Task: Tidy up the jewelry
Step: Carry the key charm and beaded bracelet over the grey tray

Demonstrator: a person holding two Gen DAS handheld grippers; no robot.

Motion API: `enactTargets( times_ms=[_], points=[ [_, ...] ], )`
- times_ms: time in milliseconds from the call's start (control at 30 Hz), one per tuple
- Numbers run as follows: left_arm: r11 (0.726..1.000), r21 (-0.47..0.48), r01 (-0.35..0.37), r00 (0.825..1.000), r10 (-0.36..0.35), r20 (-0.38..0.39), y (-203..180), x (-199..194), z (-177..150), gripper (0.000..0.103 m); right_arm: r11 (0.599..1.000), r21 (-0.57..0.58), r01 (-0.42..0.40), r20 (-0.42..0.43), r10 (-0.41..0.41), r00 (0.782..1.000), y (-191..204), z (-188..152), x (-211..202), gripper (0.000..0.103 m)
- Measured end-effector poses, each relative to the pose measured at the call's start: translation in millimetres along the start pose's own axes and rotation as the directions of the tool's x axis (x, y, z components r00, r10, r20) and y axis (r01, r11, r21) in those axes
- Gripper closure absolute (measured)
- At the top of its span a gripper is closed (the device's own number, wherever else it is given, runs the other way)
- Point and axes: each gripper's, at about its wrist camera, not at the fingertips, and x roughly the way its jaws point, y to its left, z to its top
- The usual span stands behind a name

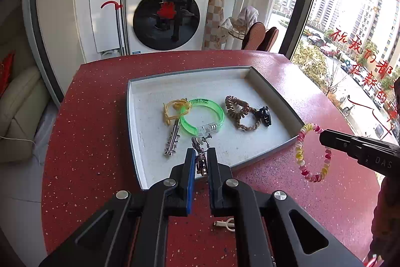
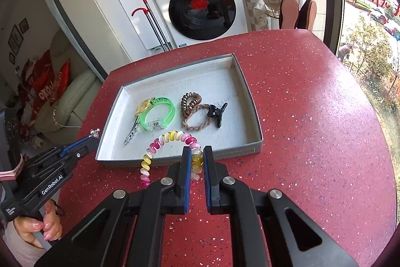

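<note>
A grey-rimmed white tray (image 1: 136,121) (image 2: 252,149) sits on the red speckled table. In it lie a green bangle (image 1: 202,116) (image 2: 157,114), a yellow cord (image 1: 172,108), a silver hair clip (image 1: 172,142) (image 2: 131,133), a brown spiral tie (image 1: 236,108) (image 2: 191,101), a braided band (image 2: 197,125) and a black claw clip (image 1: 265,115) (image 2: 218,113). My left gripper (image 1: 201,157) (image 2: 92,135) is shut on a silver dangling ornament (image 1: 201,159), held over the tray's near edge. My right gripper (image 2: 196,157) (image 1: 322,137) is shut on a pink, yellow and white beaded spiral bracelet (image 2: 172,137) (image 1: 301,149) near the tray's front rim.
A small white connector piece (image 1: 225,224) lies on the table under my left gripper. A washing machine (image 1: 166,11) and a mop stand beyond the far edge of the table. A window runs along the right. A hand (image 2: 40,224) holds the left gripper's handle.
</note>
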Motion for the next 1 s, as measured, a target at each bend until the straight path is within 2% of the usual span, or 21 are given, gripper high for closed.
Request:
enactTargets(
  times_ms=[600, 800, 1000],
  points=[
    [1.000, -0.024, -0.016, 1.000, 0.016, 0.021, 14.6, 22.9, 45.4, 0.076, 0.999, -0.025, 0.026, 0.009, -0.026, 1.000, -5.2, 50.7, 31.7, 0.093],
    [0.999, -0.053, -0.011, 1.000, 0.011, -0.004, 21.0, 39.1, 51.7, 0.076, 0.999, -0.019, 0.031, 0.010, -0.031, 0.999, -10.1, 66.6, 48.1, 0.093],
    [0.998, -0.056, -0.037, 0.998, 0.035, -0.045, 21.1, 65.2, 50.5, 0.076, 0.999, 0.026, 0.042, -0.013, -0.042, 0.999, -20.0, 76.9, 74.5, 0.093]
  ],
)
